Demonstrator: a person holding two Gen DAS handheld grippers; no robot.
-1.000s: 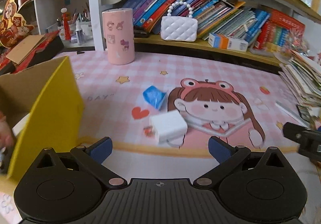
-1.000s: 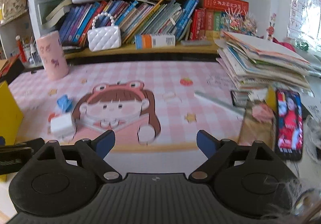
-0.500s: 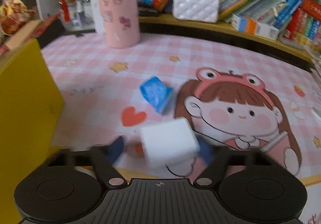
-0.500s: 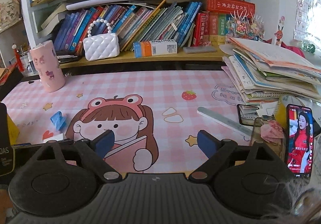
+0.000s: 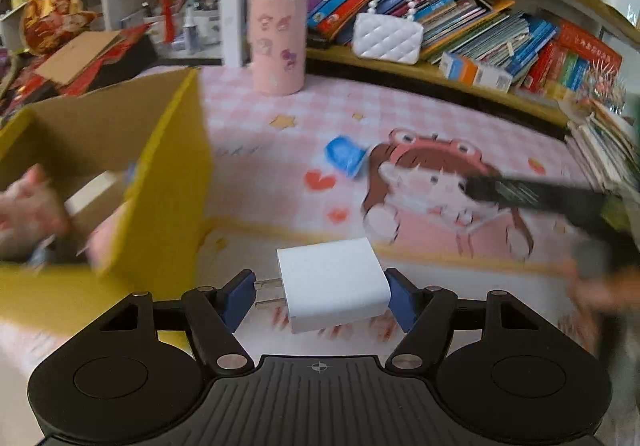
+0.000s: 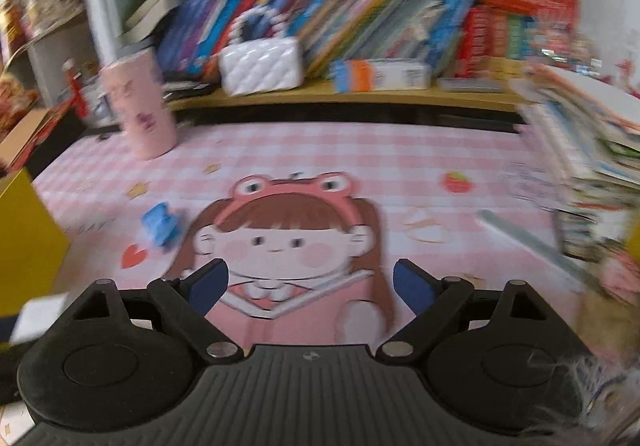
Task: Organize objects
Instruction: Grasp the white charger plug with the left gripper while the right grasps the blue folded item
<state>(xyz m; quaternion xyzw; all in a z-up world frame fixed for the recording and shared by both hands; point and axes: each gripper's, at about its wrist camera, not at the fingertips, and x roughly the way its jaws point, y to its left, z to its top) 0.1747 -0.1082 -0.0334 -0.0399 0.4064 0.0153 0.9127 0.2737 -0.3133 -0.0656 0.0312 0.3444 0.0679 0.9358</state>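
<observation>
White charger (image 5: 334,282) is clamped between the pads of the left gripper (image 5: 320,296), prongs toward the left pad, lifted above the pink mat (image 5: 400,118) beside the yellow box (image 5: 168,206). Right gripper (image 6: 310,284) is held wide open, empty, over the mat.

A pink checked desk mat (image 6: 400,158) covers the near desk; far behind, wooden shelves (image 6: 340,96) sag with leaning books (image 5: 460,18).
</observation>
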